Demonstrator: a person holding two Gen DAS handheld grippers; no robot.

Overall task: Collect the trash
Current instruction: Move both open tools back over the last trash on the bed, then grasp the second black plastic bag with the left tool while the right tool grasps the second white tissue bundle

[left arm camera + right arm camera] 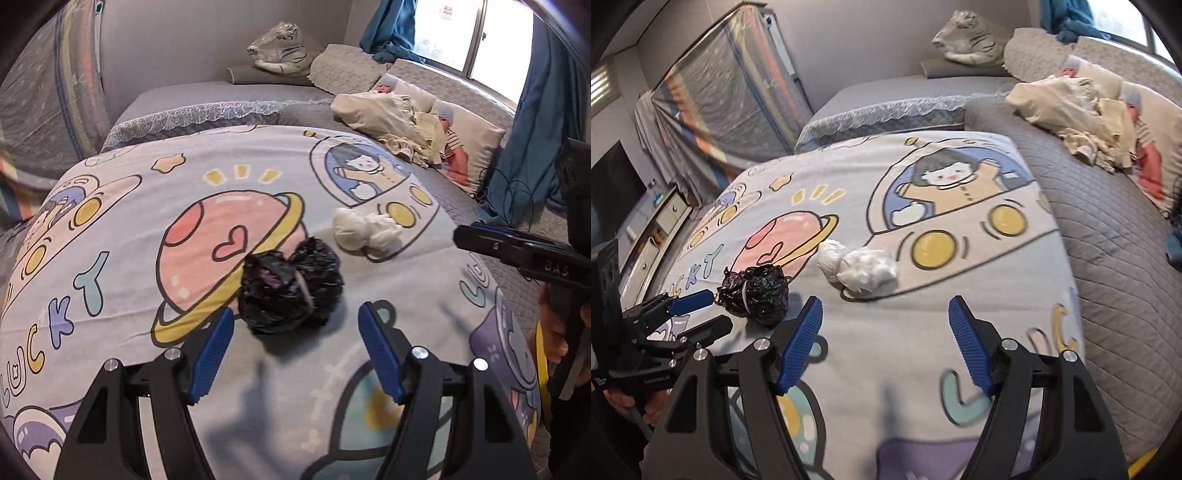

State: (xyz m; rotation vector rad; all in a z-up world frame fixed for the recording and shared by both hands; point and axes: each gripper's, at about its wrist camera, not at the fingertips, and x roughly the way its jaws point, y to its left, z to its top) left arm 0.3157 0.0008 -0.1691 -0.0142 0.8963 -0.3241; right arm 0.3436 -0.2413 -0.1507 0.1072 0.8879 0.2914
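Both claws are spread wide and empty: the left claw (295,347) is lined up just short of the black bag (290,286), seemingly to straddle it. Beyond, the right claw (884,343) faces the white wad (858,269) on the bed (1108,258).

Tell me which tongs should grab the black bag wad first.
Left. The left tongs are open right in front of the black bag wad, nearly straddling it. The right tongs sit farther off, aimed nearer the white wad.
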